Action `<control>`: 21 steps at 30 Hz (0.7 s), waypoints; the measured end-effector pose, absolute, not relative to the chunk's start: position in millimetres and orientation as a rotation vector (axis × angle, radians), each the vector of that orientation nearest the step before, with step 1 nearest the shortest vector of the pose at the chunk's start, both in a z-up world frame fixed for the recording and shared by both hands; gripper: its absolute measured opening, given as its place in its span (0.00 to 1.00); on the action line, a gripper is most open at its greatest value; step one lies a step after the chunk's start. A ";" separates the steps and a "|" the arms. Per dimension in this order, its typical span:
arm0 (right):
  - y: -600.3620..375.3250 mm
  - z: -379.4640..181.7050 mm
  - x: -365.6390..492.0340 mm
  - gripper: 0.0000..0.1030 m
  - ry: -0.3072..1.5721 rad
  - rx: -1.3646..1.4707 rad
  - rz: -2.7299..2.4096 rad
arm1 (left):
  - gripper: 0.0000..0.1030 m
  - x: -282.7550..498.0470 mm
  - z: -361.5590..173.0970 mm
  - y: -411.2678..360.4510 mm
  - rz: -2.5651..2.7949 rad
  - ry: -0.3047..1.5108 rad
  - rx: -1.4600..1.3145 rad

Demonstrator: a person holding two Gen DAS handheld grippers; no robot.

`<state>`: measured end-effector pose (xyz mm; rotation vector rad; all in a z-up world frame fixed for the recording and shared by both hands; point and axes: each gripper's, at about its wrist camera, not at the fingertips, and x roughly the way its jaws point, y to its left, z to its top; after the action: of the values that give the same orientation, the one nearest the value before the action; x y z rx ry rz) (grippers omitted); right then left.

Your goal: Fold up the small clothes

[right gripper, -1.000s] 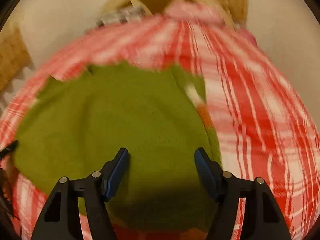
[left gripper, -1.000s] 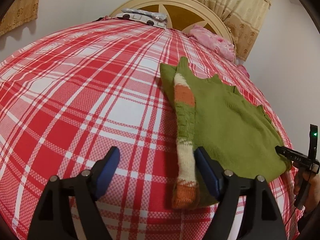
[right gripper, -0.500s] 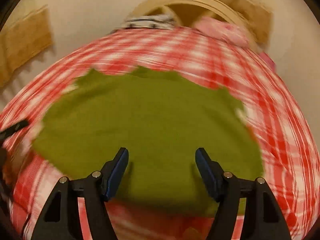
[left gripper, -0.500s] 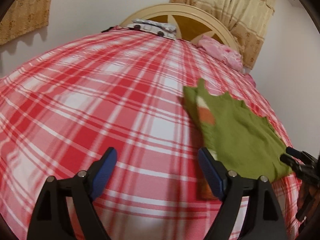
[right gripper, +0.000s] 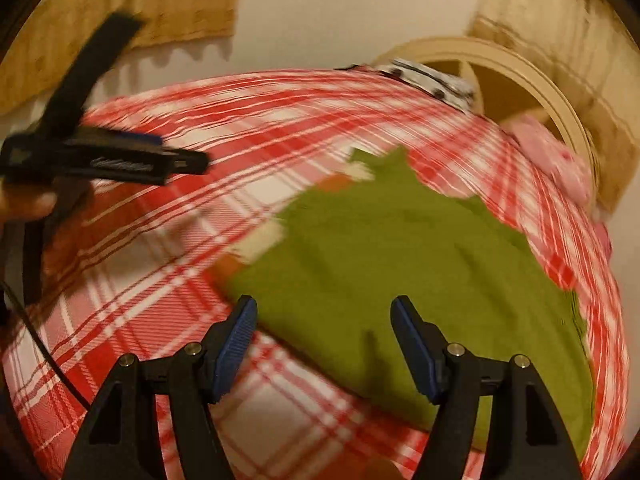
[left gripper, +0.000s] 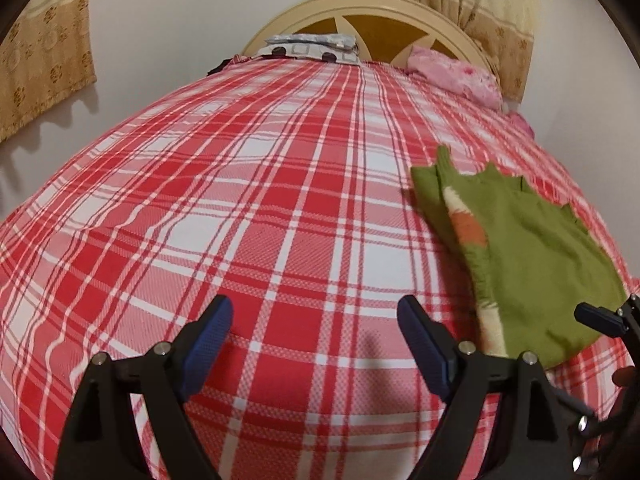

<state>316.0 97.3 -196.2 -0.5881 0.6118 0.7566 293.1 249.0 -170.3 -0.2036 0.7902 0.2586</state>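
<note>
Near the bed's (left gripper: 248, 216) right edge lies the green sweater (left gripper: 532, 264), one sleeve folded across. Both the left gripper (left gripper: 316, 344) and right gripper (right gripper: 324, 344), spread and empty, have swung off it; the next fold awaits.

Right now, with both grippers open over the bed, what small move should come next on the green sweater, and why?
Probably bring the right gripper down to the near edge of the green sweater and pinch it there. Both grippers are open and empty, the sweater lies flat on the plaid bedspread with its striped sleeve folded over the body, and the left gripper sits over bare bedspread, off to the sweater's side.
</note>
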 end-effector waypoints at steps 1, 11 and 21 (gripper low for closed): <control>100.9 -197.6 314.8 0.68 0.608 -0.596 0.763 | 0.84 294.4 -171.1 249.5 0.256 0.794 -0.200; 123.7 -216.2 312.8 0.68 0.573 -0.695 0.745 | 0.84 319.4 -176.7 252.0 0.197 0.808 -0.192; 125.6 -229.4 316.5 0.67 0.562 -0.699 0.729 | 0.84 350.0 -181.0 245.2 0.150 0.821 -0.178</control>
<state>316.5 125.6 -229.4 -0.6994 0.5618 0.7289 350.0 245.2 -181.0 -0.1782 0.8209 0.1501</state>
